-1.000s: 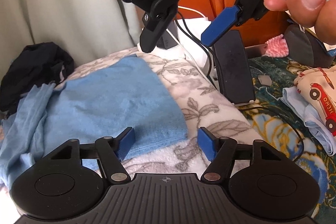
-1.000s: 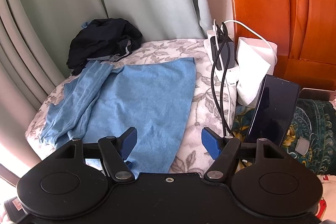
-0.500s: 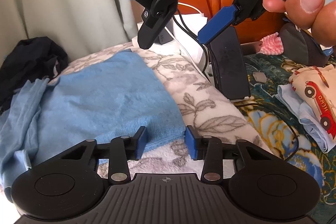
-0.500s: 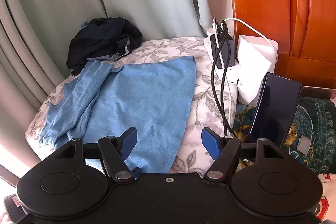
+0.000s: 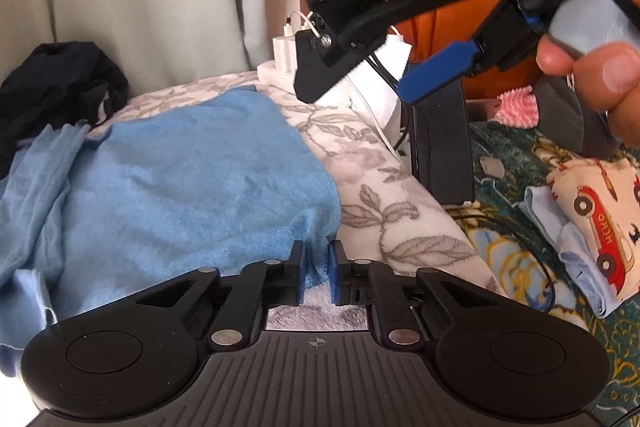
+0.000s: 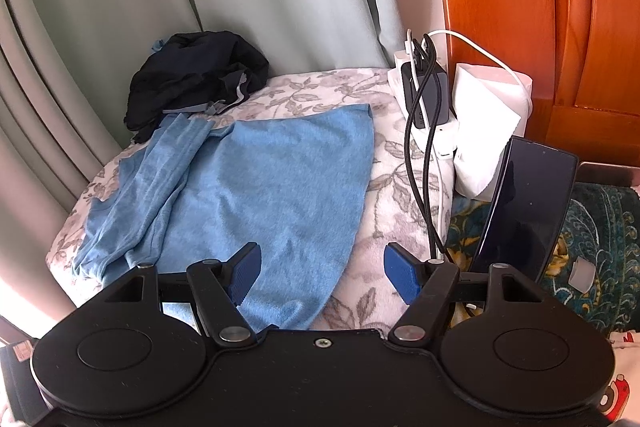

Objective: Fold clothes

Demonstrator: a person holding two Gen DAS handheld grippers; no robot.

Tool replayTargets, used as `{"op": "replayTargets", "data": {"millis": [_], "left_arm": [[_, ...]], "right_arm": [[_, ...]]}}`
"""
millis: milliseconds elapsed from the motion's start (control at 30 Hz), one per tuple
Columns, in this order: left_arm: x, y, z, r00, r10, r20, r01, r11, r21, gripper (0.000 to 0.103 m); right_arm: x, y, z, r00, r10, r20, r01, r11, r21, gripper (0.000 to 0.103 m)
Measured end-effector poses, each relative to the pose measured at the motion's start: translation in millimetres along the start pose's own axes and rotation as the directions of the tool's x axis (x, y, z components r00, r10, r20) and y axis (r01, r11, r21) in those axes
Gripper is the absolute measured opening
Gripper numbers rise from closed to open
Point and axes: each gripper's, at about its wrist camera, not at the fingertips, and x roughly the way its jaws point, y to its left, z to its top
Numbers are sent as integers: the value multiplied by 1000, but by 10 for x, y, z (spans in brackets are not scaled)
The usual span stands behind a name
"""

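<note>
Pinching the blue shirt's near corner, my left gripper clamps it; only this view shows "HERO" car-print fabric. My right gripper gapes.

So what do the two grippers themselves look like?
Both are matte black plastic with two round discs at the base, jointed arms with silver pivot pins, and blue ribbed finger pads. The left gripper has a ridged base; the right gripper carries white lettering.
</note>
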Motion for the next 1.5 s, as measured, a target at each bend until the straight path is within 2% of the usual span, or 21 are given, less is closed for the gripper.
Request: {"op": "replayTargets", "data": {"millis": [267,467,633,867,1133,1233,1500], "left_arm": [[-46,188,47,998,-69,10,70,993,-96,5],[-91,338,86,991,-128,27,131,978,-164,5],[-105,356,68,989,-143,42,148,976,-158,5],[-79,414,17,983,-175,50,181,968,-172,5],[-30,448,-44,978,-204,48,210,960,-183,5],[-14,457,-61,976,-213,47,218,957,-189,5],[-2,478,-79,972,-228,55,234,953,-191,5]], "right_arm": [[116,28,127,1000,-6,2,6,1000,-3,68],[378,82,477,1000,16,14,-16,1000,7,67],[762,54,856,999,-32,18,32,999,4,67],[1395,44,1190,989,-137,-56,131,987,-88,64],[1890,-44,1299,972,-205,-119,188,972,-139,63],[2025,-114,1322,972,-190,-136,174,978,-117,59],[2215,-189,1313,971,-176,-159,165,983,-80,57]]}}
